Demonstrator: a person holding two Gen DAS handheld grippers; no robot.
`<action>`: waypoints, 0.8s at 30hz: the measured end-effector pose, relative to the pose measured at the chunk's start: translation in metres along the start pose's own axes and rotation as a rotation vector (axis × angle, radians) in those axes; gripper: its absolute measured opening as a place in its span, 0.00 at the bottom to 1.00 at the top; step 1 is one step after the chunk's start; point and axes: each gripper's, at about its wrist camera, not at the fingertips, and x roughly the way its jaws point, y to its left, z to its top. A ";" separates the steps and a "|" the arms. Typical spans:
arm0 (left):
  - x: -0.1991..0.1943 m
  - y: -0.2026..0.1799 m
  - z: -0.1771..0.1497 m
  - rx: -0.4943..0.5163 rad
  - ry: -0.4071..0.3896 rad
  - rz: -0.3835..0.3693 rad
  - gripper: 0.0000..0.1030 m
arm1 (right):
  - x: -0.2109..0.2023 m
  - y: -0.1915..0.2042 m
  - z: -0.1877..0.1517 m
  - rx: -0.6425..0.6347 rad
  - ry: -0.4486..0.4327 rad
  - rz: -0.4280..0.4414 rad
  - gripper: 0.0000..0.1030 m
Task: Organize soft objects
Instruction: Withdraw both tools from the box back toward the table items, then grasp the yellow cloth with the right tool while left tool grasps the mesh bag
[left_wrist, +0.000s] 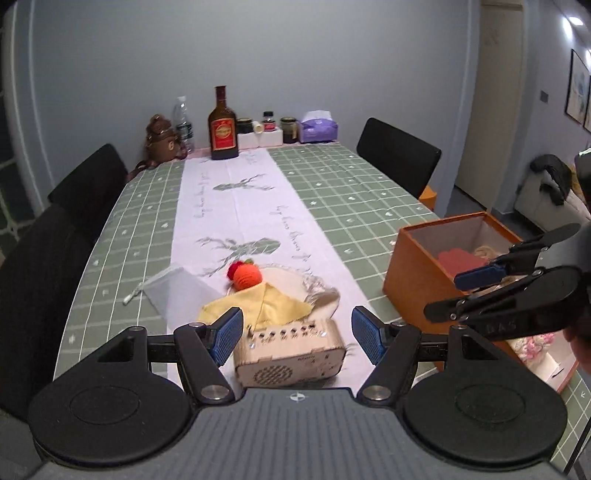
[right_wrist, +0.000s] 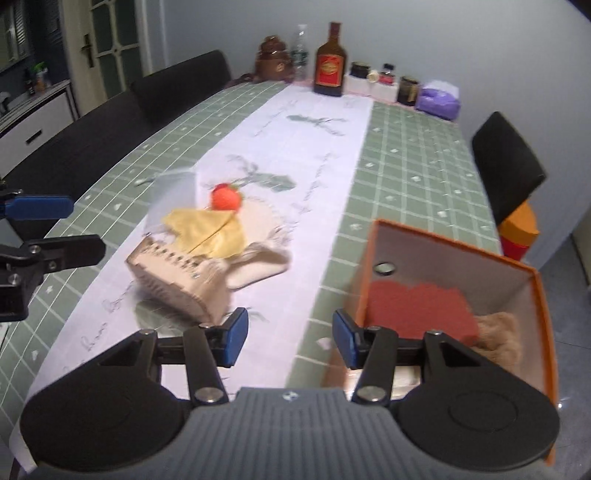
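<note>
A yellow cloth (left_wrist: 258, 302) (right_wrist: 208, 230) lies on a cream mat (left_wrist: 291, 284) (right_wrist: 258, 221), with an orange knitted toy (left_wrist: 248, 275) (right_wrist: 226, 197) behind it. A pale wooden box (left_wrist: 291, 350) (right_wrist: 177, 280) sits in front of the cloth. A white mesh pouch (left_wrist: 173, 288) lies to the left. My left gripper (left_wrist: 297, 334) is open around the wooden box's near end, not touching it. My right gripper (right_wrist: 290, 338) is open and empty above the near corner of the orange box (left_wrist: 413, 269) (right_wrist: 546, 310), which holds a red cloth (right_wrist: 417, 308) and a tan knitted piece (right_wrist: 502, 332).
A green checked table (left_wrist: 351, 184) carries a white runner. Bottles, jars and a purple tissue pack (left_wrist: 318, 129) stand at the far end. Black chairs (left_wrist: 399, 155) stand at both sides. A pink and white fluffy item (left_wrist: 535, 341) lies by the orange box.
</note>
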 end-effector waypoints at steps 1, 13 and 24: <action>0.003 0.003 -0.004 -0.002 0.015 -0.001 0.77 | 0.006 0.007 -0.002 -0.007 0.013 0.007 0.49; 0.034 0.059 0.013 -0.126 0.097 0.010 0.74 | 0.036 0.020 0.025 0.009 0.051 0.048 0.55; 0.114 0.064 0.039 -0.039 0.175 0.053 0.75 | 0.085 0.018 0.077 -0.005 0.072 0.021 0.54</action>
